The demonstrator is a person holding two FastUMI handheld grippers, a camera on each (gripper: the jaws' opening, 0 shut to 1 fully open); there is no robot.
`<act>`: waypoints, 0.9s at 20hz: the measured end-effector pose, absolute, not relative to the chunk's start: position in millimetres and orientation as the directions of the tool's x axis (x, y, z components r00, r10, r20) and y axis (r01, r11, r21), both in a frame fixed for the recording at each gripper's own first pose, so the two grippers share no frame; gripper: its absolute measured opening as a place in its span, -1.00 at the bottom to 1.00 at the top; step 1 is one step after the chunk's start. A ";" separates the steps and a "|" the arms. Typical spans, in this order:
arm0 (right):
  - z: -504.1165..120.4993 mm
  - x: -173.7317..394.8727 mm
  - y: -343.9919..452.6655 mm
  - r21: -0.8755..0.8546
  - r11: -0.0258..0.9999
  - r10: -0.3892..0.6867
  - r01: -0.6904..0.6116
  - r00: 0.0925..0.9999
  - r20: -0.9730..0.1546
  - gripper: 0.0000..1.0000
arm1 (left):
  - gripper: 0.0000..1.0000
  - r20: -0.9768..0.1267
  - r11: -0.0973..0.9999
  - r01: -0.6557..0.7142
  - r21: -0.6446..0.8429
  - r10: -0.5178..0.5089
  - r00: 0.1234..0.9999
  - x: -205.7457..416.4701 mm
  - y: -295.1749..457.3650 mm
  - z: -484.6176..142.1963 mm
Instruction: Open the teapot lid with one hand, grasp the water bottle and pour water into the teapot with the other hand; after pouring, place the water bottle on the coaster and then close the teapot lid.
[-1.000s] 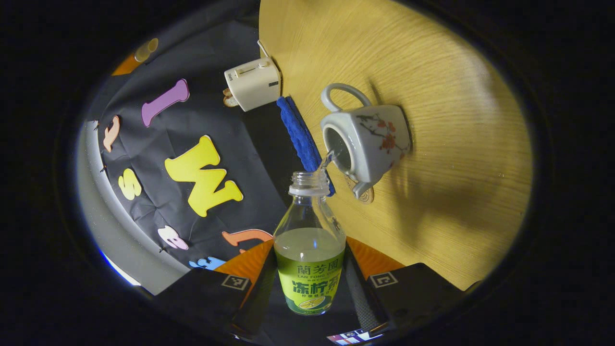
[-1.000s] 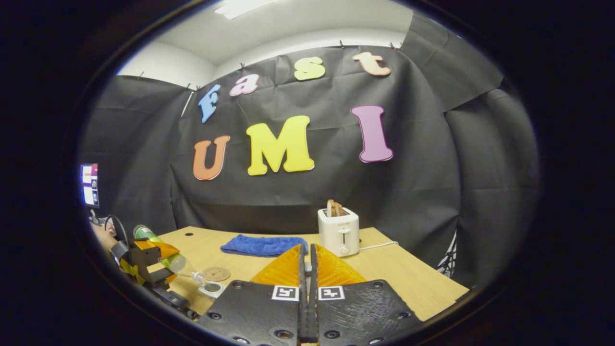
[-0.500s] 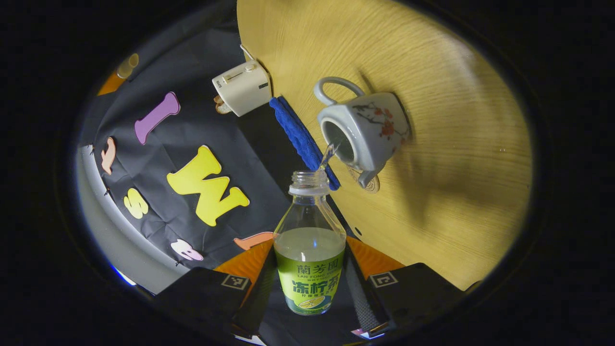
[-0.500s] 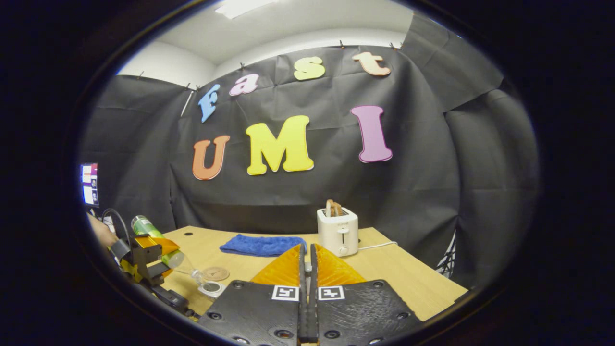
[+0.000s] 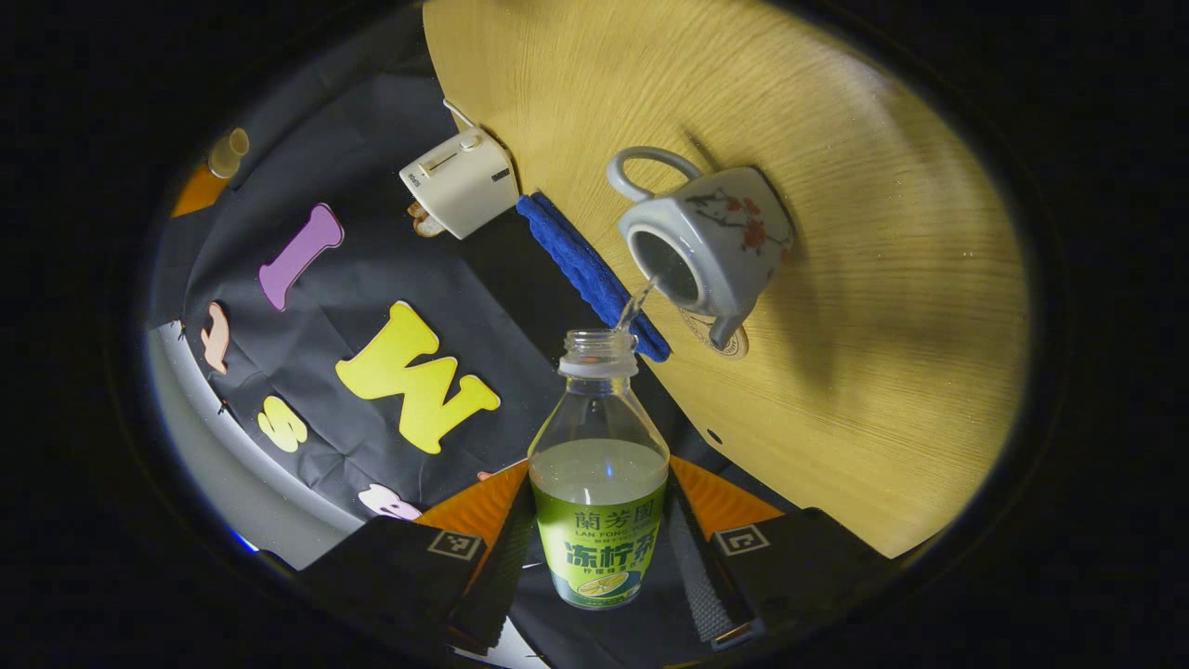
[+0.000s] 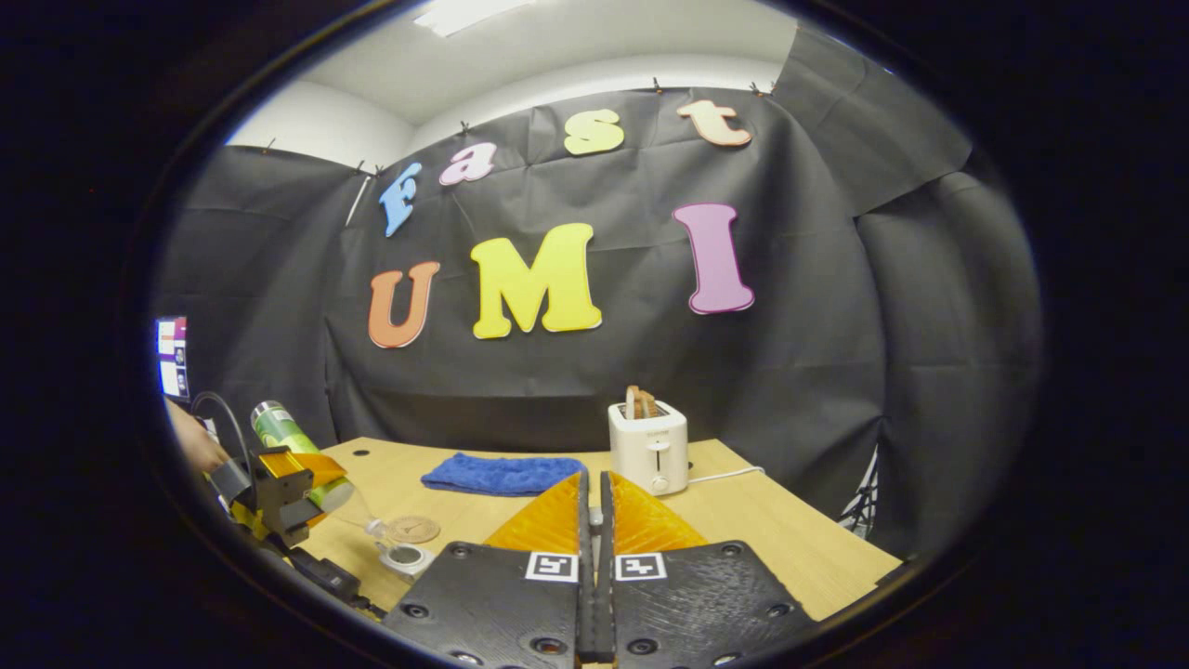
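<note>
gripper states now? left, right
Left gripper: closed on the bottle, pouring into the teapot.
Right gripper: fingers nearly together; what they hold can't be told.

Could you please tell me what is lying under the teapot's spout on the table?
A round coaster lies on the table beneath the teapot spout; the teapot covers part of it.

Bottle [image 5: 599,483] base higher than before.
</note>
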State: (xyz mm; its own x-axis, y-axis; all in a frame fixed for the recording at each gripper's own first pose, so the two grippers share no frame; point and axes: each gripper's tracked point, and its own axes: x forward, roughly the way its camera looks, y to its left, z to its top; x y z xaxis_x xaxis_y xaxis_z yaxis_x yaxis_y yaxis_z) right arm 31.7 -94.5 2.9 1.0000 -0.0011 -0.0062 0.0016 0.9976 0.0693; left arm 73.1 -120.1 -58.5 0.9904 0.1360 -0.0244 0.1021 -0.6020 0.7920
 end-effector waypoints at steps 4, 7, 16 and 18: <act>1.1 32.6 -93.9 0.075 0.997 0.002 -0.001 1.000 -0.012 -1.00 | 0.51 -0.017 -0.605 0.100 0.790 0.141 0.990 75.3 -118.0 -56.1; 0.4 32.9 -94.7 0.074 0.997 0.002 -0.001 1.000 -0.014 -1.00 | 0.51 -0.016 -0.611 0.101 0.785 0.143 0.990 76.6 -119.0 -54.7; -1.5 34.1 -96.5 0.073 0.997 -0.003 0.004 1.000 -0.018 -1.00 | 0.51 -0.016 -0.620 0.096 0.779 0.133 0.991 74.5 -122.0 -57.1; -1.9 34.8 -96.0 0.072 0.997 -0.002 0.003 1.000 -0.020 -1.00 | 0.51 -0.022 -0.614 0.098 0.783 0.130 0.991 75.2 -121.6 -58.1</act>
State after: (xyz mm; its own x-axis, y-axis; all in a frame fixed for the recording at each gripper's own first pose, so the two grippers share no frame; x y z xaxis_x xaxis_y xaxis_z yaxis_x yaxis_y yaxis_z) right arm 34.8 -96.0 -1.9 0.9998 -0.0019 -0.0199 0.0033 0.9974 0.0720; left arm 75.2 -121.6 -58.1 0.9912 0.1304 -0.0220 0.0982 -0.6141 0.7831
